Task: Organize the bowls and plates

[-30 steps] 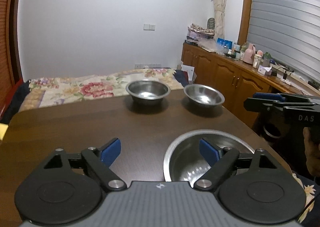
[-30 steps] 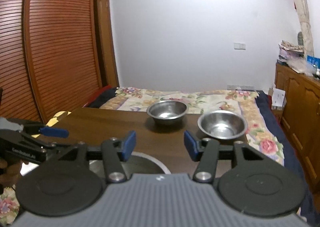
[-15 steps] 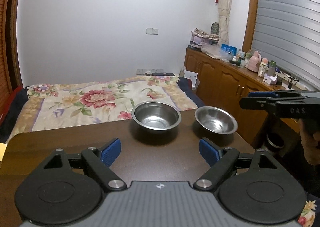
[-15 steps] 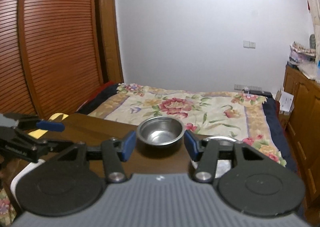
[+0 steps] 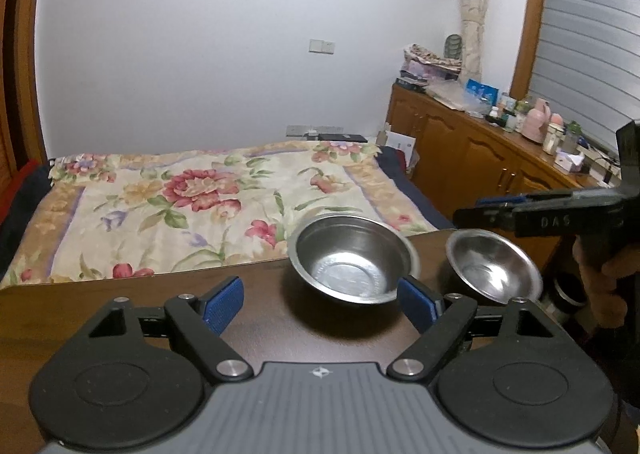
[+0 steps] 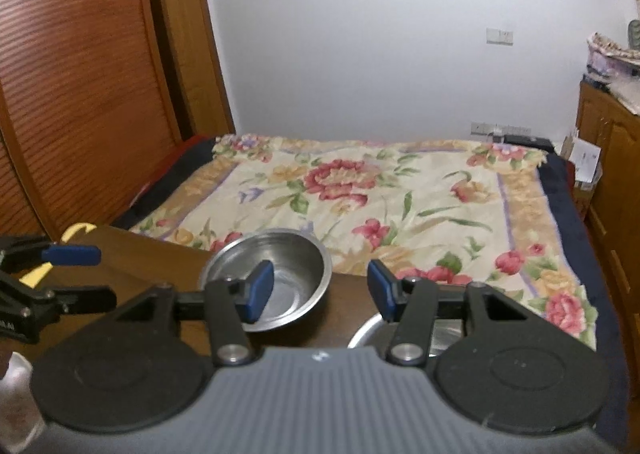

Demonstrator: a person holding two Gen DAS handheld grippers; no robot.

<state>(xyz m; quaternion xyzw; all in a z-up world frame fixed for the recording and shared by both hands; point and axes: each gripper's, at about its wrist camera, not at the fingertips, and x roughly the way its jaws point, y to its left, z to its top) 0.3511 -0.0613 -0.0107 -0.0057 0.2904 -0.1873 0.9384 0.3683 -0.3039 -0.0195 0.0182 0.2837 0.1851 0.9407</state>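
Observation:
Two small steel bowls stand near the far edge of a dark wooden table. In the left wrist view the left bowl is just beyond my open left gripper, near its right fingertip; the right bowl is further right. My right gripper is open and empty; the left bowl lies behind its left finger, and the right bowl's rim shows under its right finger. The right gripper also shows side-on in the left wrist view, above the right bowl.
A bed with a floral cover lies beyond the table's far edge. A wooden cabinet with clutter runs along the right wall. A slatted wooden wardrobe stands at left. The left gripper shows at the left edge of the right wrist view.
Both grippers moved forward toward the two small bowls, which now sit close to the fingertips. The large steel dish near the table's front has dropped out of view. Both grippers stayed open.

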